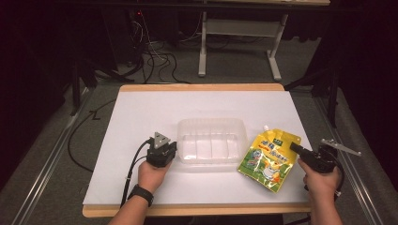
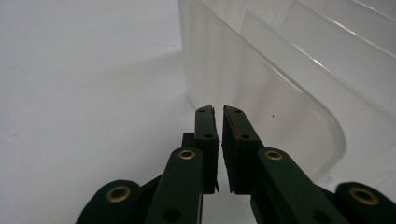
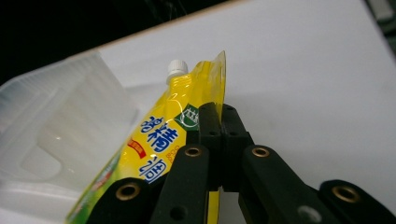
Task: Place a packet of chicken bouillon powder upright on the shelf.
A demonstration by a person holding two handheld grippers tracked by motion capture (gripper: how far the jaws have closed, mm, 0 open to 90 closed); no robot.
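Observation:
A yellow spouted pouch [image 1: 270, 159] with a white cap [image 3: 176, 67] rests right of a clear plastic container [image 1: 211, 123], tilted against its right end. My right gripper [image 1: 294, 146] is shut on the pouch's upper right edge; in the right gripper view the jaws [image 3: 217, 109] pinch the yellow film [image 3: 159, 140] beside the container [image 3: 60, 121]. My left gripper [image 1: 162, 152] sits at the container's left end. In the left gripper view its jaws [image 2: 218, 109] stand a narrow slit apart with nothing between them, and the container wall [image 2: 261, 93] lies just to their right.
A white board [image 1: 141, 108] covers the wooden tabletop. Its right edge lies close to my right hand. Black cables [image 1: 155, 61] run over the floor behind the table, and a grey desk frame [image 1: 202, 47] stands farther back.

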